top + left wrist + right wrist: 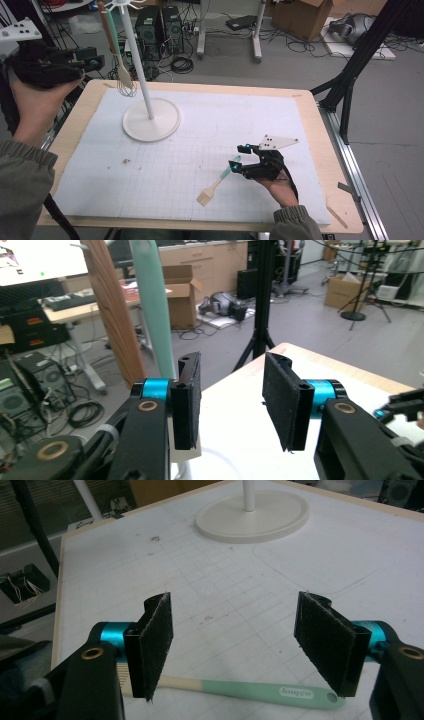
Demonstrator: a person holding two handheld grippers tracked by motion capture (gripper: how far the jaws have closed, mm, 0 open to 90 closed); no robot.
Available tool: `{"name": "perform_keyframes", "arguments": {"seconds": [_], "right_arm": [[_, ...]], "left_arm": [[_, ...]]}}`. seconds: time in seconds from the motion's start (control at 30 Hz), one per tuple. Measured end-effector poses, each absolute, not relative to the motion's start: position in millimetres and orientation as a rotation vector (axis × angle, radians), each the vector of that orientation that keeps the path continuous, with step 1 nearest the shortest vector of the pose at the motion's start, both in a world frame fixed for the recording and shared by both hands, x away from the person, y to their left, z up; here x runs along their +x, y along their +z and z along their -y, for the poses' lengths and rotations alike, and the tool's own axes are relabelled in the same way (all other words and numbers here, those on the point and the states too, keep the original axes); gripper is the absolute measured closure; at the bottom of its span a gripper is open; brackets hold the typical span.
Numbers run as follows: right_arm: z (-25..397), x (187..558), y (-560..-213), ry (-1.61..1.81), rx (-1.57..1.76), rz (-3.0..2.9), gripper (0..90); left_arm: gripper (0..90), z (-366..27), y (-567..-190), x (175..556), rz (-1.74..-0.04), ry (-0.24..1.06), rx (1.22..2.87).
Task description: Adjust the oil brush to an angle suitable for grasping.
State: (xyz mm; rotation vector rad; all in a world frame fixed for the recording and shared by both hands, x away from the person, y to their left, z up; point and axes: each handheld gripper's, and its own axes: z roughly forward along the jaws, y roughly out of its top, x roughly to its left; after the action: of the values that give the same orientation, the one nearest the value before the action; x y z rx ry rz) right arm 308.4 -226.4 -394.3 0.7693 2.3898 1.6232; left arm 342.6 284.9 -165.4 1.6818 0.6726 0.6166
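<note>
Hovering right gripper (232,645) open above brush (240,688) handle on mat.

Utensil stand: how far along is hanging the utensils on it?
Done: a whisk and a wooden-handled utensil hang on the stand. In hand: the right gripper, open, straddles the brush lying on the mat. Left: grasp, lift and hang it. The left gripper waits open.

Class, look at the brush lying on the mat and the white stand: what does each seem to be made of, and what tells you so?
The brush has a mint-green handle end, smooth and matte, probably silicone or plastic, with a moulded hole; its pale middle and head look like wood or bamboo, though that is uncertain. The white stand looks like painted metal or plastic: an even, faintly glossy surface on base and pole.
</note>
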Motion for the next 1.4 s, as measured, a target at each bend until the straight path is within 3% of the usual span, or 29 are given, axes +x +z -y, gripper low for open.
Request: {"name": "perform_keyframes", "arguments": {"seconds": [0.37,0.97,1.4], "right_arm": [[227.8,307.0,-394.1,1.597,0.774,-2.376,31.0],[229.9,296.7,-402.3,1.556,0.770,-2.394,30.2],[227.0,295.2,-406.2,1.519,0.766,-2.415,31.4]], "left_arm": [[53.7,-277.9,-192.3,329.3,-0.641,0.598,1.701],[35.5,-268.8,-261.4,306.3,-0.688,0.537,1.709],[30.1,-260.8,-293.9,286.4,-0.702,0.561,1.714]]}}
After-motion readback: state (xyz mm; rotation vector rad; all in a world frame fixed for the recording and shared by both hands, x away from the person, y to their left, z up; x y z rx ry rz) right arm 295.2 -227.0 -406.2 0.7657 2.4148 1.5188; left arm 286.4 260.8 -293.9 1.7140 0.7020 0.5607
